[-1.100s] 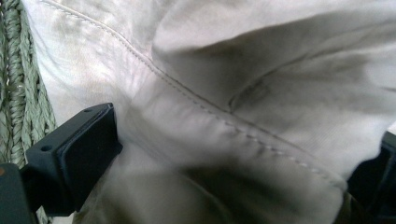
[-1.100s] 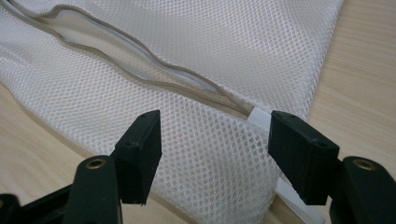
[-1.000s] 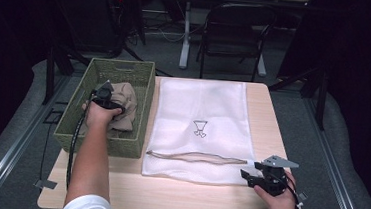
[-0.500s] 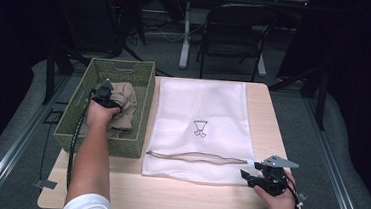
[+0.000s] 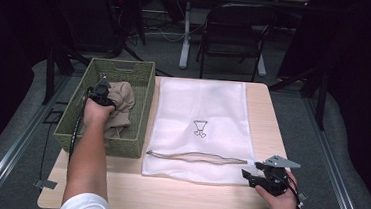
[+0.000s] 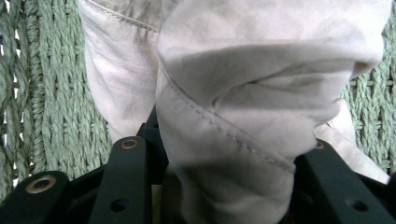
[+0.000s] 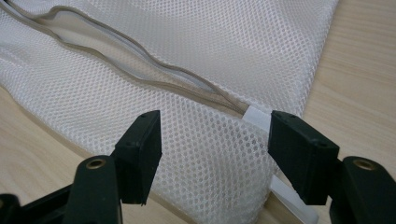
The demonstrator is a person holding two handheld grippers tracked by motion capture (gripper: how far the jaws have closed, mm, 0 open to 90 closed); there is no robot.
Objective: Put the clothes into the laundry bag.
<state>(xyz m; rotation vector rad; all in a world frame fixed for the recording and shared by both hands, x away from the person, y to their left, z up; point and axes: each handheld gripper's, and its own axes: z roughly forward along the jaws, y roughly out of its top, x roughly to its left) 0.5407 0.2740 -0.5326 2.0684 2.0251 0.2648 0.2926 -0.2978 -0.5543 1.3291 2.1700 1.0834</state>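
Observation:
A crumpled beige garment (image 5: 123, 102) lies in the green woven basket (image 5: 121, 67) at the table's left. My left gripper (image 5: 101, 92) reaches down into the basket. Its jaws have just been closing and now pinch a thick fold of the garment (image 6: 243, 70), so the left gripper (image 6: 229, 154) is shut on cloth. A white mesh laundry bag (image 5: 203, 111) lies flat in the middle, its zipper (image 5: 194, 157) partly parted along the near edge. My right gripper (image 5: 254, 177) rests at the bag's near right corner. In its own view the right gripper (image 7: 215, 140) stands open over the mesh bag (image 7: 210, 56), by the zipper's (image 7: 154, 70) end.
The wooden table (image 5: 191, 200) has bare strips in front of the bag and to its right. A folding chair (image 5: 234, 33) and a desk leg stand beyond the far edge. Grey floor surrounds the table.
The left hand has shifted only slightly on the garment in the basket. The right gripper has kept still at the bag's corner.

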